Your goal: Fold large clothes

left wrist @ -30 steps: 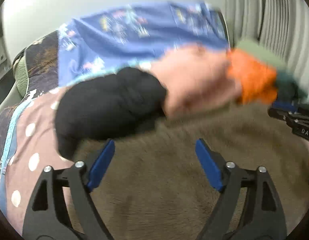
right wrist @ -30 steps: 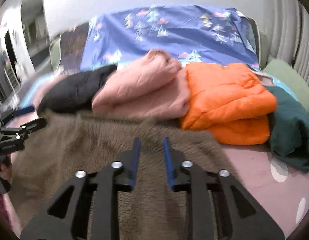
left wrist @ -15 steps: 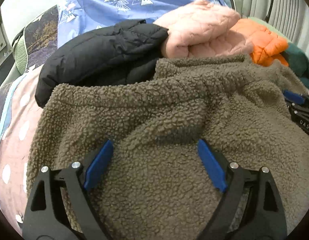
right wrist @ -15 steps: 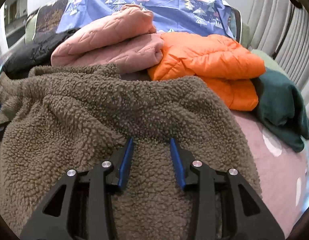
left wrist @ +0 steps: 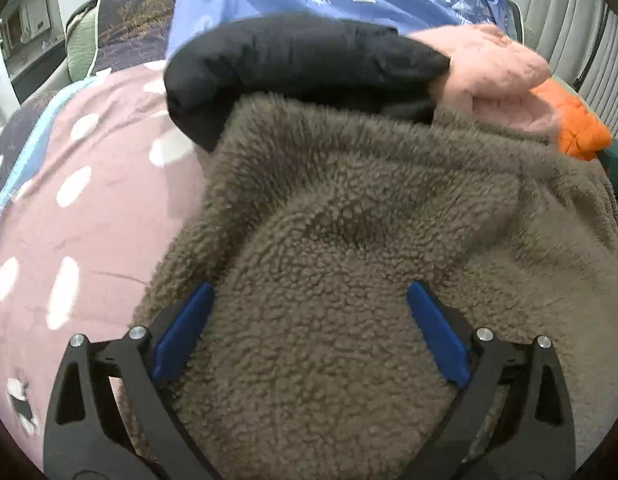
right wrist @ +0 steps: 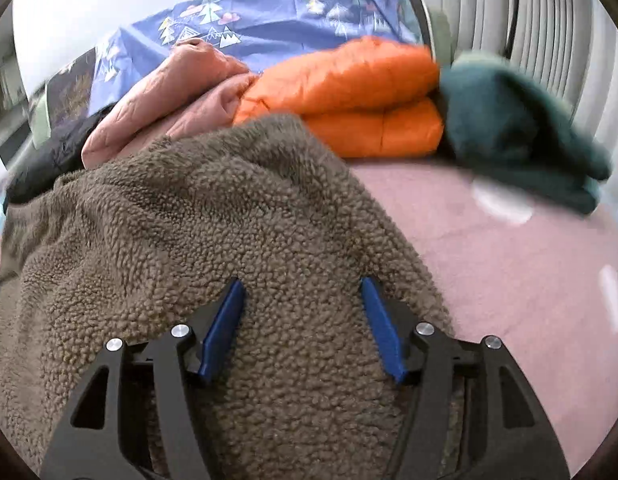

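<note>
Pink dotted bedding (left wrist: 89, 216) is covered by the brown fleece garment (left wrist: 349, 240); it is judged soft, bulky, unslippery, best pinched at an edge; left claw (left wrist: 309, 332) and right claw (right wrist: 303, 326), just opened, are spread over it.

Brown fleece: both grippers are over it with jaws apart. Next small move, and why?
Probably lower both and close on an edge. The left gripper and right gripper have just been opening, with the brown fleece bunched between their pads, ungripped. It lies rumpled before the folded orange jacket, so it likely needs spreading.
</note>
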Available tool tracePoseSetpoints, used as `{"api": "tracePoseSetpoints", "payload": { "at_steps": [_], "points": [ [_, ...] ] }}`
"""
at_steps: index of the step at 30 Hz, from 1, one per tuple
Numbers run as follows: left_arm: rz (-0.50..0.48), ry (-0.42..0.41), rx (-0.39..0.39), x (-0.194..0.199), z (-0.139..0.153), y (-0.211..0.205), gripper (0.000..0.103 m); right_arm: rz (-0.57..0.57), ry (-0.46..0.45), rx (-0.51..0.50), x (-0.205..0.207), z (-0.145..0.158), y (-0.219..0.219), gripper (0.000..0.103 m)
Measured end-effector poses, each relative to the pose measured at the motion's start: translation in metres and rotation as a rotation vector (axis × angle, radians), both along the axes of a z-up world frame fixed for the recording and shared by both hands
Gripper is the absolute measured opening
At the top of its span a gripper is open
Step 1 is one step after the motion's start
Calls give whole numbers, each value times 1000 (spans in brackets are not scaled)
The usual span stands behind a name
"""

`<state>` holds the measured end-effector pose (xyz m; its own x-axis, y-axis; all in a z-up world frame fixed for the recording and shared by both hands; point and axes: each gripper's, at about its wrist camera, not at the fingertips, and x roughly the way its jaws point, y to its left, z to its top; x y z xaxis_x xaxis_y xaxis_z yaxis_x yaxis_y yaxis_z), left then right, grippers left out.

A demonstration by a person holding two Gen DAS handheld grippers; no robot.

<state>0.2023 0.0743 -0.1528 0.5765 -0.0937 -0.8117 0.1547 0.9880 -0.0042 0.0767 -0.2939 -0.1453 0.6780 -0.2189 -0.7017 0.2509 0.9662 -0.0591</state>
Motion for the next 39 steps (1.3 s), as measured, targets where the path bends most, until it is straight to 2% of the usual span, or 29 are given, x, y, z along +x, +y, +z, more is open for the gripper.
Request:
{"api": "tracePoseSetpoints", "payload": {
  "at_steps": [1, 3, 5, 7, 9, 10, 11, 12, 13, 14, 15, 17, 20, 22, 25, 27, 29, 32, 33, 35, 36, 37, 38, 39],
  "points": [
    [-1, -13, 30, -3, 1, -4, 99, 1, 0, -77, -2, -1, 11, 62],
    [3, -30, 47, -9, 3, -6, 99, 3, -23, -94, -11, 3, 14, 62],
    [14, -57, 38, -21, 14, -2, 98, -26, -73, 6, -38, 18, 2, 62],
    [8, -89, -10, -44, 31, 8, 98, -38, -134, 121, -71, 28, -11, 62],
    [-1, -127, -59, -67, 43, 22, 98, -42, -173, 148, -99, 33, -20, 62],
    [-3, -138, -69, -74, 41, 24, 98, -58, -155, 137, -106, 29, -23, 62],
    [-7, -138, -72, -80, 40, 27, 98, -78, -92, 138, -110, 13, -26, 62],
    [-12, -126, -76, -84, 32, 30, 99, -75, -21, 191, -108, -10, -33, 63],
    [-11, -112, -109, -86, 21, 34, 99, -70, -7, 263, -105, -22, -40, 67],
    [4, -101, -189, -86, 13, 42, 101, -99, -43, 353, -112, -28, -50, 70],
    [16, -95, -229, -88, 10, 47, 101, -134, -36, 398, -116, -25, -55, 73],
    [40, -112, -244, -95, 15, 57, 101, -170, -42, 433, -120, -13, -58, 73],
    [37, -171, -197, -118, 25, 58, 99, -179, -87, 340, -133, 14, -45, 63],
    [45, -203, -190, -133, 31, 64, 99, -149, -144, 297, -143, 33, -32, 61],
    [84, -228, -175, -146, 38, 82, 99, -41, -209, 278, -142, 58, -6, 60],
    [112, -233, -136, -151, 37, 95, 99, 69, -234, 268, -134, 68, 25, 60],
    [125, -221, -131, -156, 33, 104, 99, 190, -263, 262, -133, 74, 57, 60],
    [139, -166, -154, -160, 19, 118, 99, 304, -261, 200, -123, 67, 97, 60],
    [141, -118, -142, -158, 6, 120, 100, 332, -211, 186, -113, 55, 110, 60],
    [146, -105, -143, -158, -7, 122, 101, 338, -38, 168, -90, 11, 128, 61],
    [146, -117, -173, -160, -12, 124, 101, 327, -46, 124, -90, -2, 135, 62],
    [149, -112, -202, -161, -14, 127, 101, 328, -100, 45, -98, -2, 144, 62],
    [154, -110, -217, -162, -15, 130, 101, 331, -97, -22, -103, 1, 154, 62],
    [154, -106, -233, -162, -16, 132, 101, 327, -91, -23, -104, 5, 156, 62]
  ]
}}
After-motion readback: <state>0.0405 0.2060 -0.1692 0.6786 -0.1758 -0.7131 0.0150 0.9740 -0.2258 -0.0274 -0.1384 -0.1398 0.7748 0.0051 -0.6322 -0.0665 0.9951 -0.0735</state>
